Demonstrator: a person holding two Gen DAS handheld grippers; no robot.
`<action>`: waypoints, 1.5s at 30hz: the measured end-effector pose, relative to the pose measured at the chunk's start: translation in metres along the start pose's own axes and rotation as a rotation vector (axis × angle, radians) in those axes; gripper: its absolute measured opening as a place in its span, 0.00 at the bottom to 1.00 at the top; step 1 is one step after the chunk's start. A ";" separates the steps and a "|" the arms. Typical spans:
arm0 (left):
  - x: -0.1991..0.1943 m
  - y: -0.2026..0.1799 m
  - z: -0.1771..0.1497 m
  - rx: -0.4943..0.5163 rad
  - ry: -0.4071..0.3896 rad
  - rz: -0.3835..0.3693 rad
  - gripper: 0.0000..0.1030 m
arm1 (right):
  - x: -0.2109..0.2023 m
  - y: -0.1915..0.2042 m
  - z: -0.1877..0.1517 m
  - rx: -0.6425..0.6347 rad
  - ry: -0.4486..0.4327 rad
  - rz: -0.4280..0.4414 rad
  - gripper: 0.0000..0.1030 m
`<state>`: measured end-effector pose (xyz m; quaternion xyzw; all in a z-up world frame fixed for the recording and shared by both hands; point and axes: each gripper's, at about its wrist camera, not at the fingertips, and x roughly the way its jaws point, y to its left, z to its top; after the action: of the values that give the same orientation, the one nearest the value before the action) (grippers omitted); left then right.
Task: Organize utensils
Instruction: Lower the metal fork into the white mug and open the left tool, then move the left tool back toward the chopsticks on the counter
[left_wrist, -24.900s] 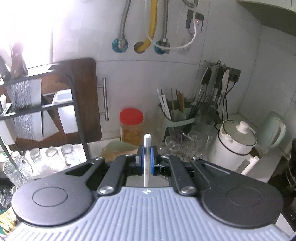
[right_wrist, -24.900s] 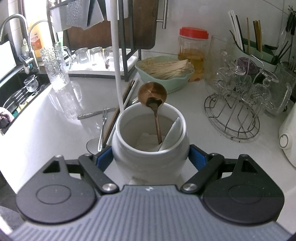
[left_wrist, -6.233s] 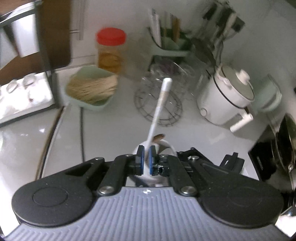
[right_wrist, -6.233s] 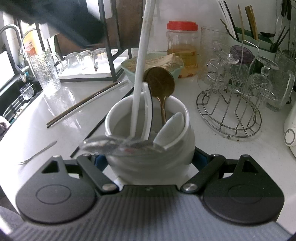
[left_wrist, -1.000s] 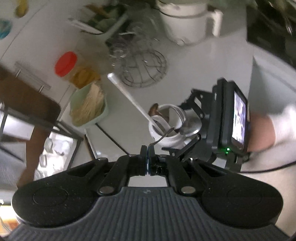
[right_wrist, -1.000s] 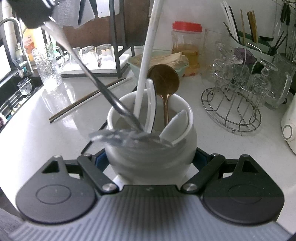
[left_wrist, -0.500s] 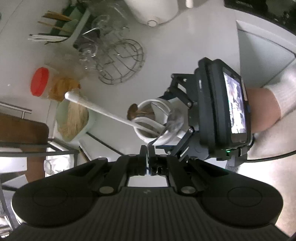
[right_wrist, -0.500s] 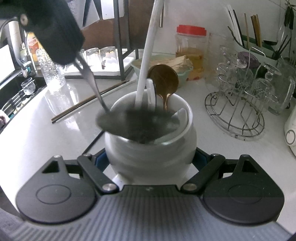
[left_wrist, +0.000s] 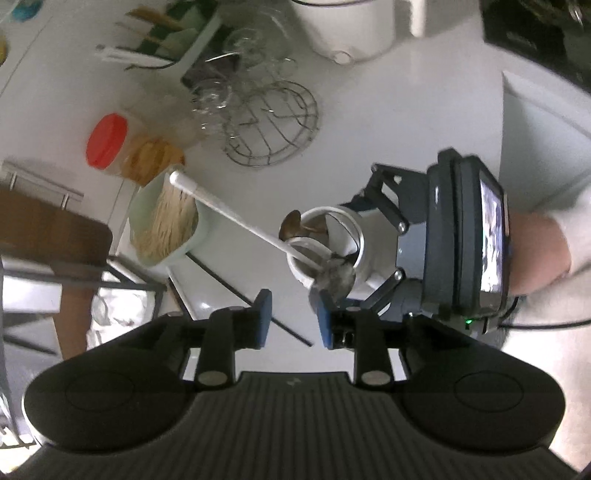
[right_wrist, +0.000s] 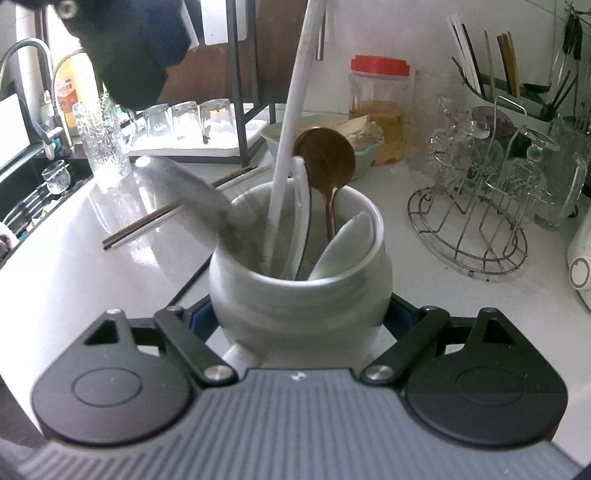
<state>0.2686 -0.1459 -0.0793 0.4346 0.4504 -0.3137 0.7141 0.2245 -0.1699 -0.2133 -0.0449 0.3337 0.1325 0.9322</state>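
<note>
right wrist view: a white countertop (right_wrist: 55, 266) fills the scene, with a dark metal rack (right_wrist: 240, 85) holding upturned glasses at the back, a wire glass stand (right_wrist: 476, 229) to the right and a red-lidded jar (right_wrist: 380, 107) behind. at the centre the right gripper (right_wrist: 299, 321) has its fingers clamped on either side of a white ceramic utensil jar (right_wrist: 299, 295), which stands on the counter. inside the jar are a long white handle (right_wrist: 291, 122) leaning up and out of frame, a brass spoon (right_wrist: 327, 162) bowl-up, a white ceramic spoon (right_wrist: 351, 240) against the right wall, and a blurred metal spoon (right_wrist: 195, 192) whose lower part is in the jar's left side. a pair of chopsticks (right_wrist: 166, 214) lies on the counter just left of the jar. from the left wrist view, the left gripper (left_wrist: 291, 319) hangs above the jar's rim with its fingers spread apart and nothing between them; the blurred spoon sits just beyond its right blue pad (left_wrist: 325, 321), though contact cannot be told.
</note>
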 end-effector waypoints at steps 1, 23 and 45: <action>-0.002 0.001 -0.003 -0.027 -0.009 0.001 0.30 | 0.000 0.000 0.000 0.001 -0.001 0.000 0.89; 0.002 0.025 -0.109 -0.656 -0.300 0.029 0.30 | -0.003 0.003 -0.004 0.034 -0.013 -0.026 0.89; 0.071 0.015 -0.176 -0.885 -0.455 -0.106 0.38 | -0.015 0.018 -0.019 0.097 -0.055 -0.108 0.89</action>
<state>0.2439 0.0148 -0.1772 -0.0131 0.3946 -0.2154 0.8932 0.1965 -0.1593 -0.2179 -0.0141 0.3111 0.0668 0.9479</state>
